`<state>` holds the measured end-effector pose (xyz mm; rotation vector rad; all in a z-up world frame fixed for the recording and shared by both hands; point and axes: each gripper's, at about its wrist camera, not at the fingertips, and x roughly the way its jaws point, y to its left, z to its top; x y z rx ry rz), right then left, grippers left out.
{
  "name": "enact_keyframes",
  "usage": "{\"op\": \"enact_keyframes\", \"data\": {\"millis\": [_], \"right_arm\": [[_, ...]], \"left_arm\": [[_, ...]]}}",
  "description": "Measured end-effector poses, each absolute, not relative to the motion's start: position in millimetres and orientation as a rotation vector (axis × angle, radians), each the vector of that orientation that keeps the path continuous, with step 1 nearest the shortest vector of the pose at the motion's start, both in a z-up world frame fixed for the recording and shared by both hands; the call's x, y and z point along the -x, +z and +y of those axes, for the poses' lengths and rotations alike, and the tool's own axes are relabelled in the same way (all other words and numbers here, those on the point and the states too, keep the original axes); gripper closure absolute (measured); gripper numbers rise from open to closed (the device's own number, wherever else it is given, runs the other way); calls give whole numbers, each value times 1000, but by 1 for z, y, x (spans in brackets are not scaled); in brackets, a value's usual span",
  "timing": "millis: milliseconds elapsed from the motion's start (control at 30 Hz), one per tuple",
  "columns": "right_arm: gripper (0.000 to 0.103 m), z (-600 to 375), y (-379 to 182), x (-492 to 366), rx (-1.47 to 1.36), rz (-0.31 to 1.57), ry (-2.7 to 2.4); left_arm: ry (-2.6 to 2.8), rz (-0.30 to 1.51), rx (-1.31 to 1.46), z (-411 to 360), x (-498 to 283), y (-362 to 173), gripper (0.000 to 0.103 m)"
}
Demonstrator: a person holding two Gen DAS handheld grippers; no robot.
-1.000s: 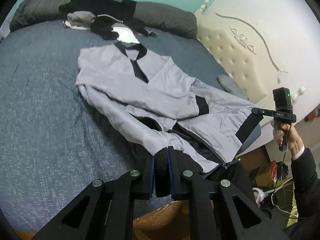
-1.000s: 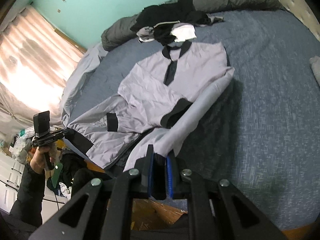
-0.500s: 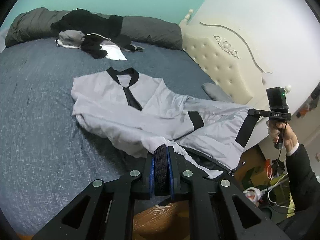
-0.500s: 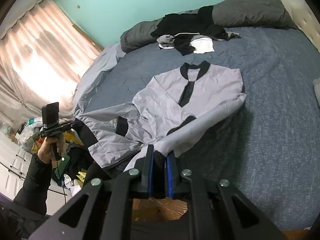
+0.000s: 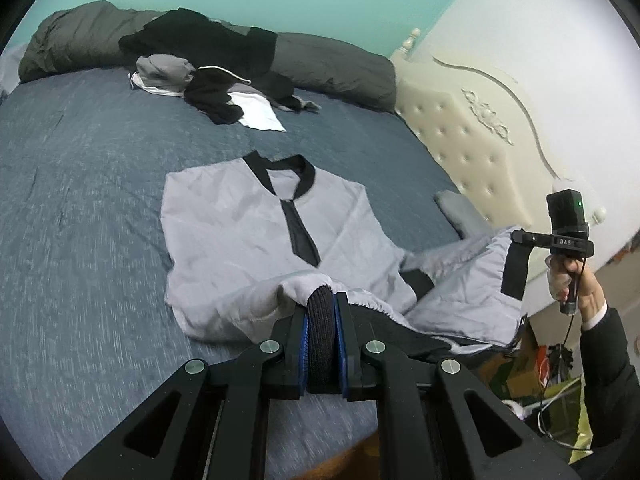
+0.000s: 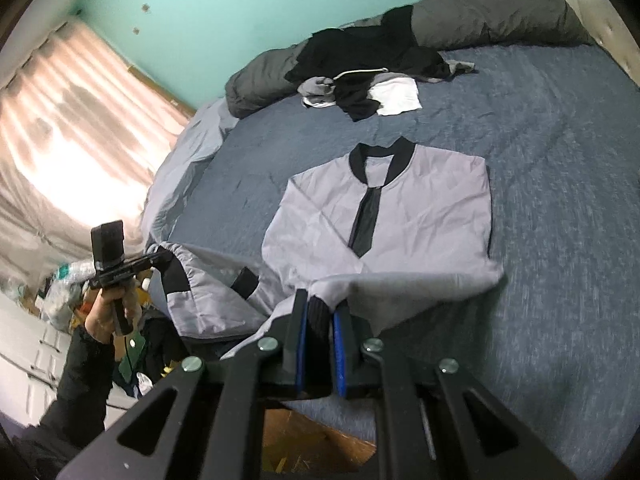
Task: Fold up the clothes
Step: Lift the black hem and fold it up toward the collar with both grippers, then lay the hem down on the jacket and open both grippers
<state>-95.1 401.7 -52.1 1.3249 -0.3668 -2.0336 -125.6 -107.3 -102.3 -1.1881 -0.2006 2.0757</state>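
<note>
Left wrist view: left gripper (image 5: 323,316) and right gripper (image 6: 320,312) each pinch a black cuff of the grey jacket (image 5: 256,220), sleeves now drawn, seemingly, across its bed-spread body, mid-fold.

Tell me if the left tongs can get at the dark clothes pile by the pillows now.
Probably not: the left tongs are shut on the black cuff of the grey jacket, and the pile of dark clothes lies far beyond it.

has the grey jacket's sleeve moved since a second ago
Yes. The left gripper, shut on its black cuff, has carried the sleeve across the jacket's lower front.
</note>
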Motion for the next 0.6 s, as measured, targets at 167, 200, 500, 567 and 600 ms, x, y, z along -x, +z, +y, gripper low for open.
{"op": "enact_keyframes", "data": {"millis": [167, 200, 500, 567, 600], "right_arm": [[93, 392, -68, 166, -1371, -418, -2031], [93, 390, -72, 181, -1378, -427, -2033], [93, 378, -128, 312, -1487, -484, -2050], [93, 376, -147, 340, -1520, -488, -2056], [92, 375, -157, 354, -1537, -492, -2060]], "left_arm": [[2084, -256, 1218, -109, 194, -119, 91], [2087, -265, 1228, -110, 209, -123, 91], [2113, -332, 1343, -113, 335, -181, 91], [2106, -348, 1376, -110, 360, -200, 91], [2103, -358, 1393, -109, 369, -209, 91]]}}
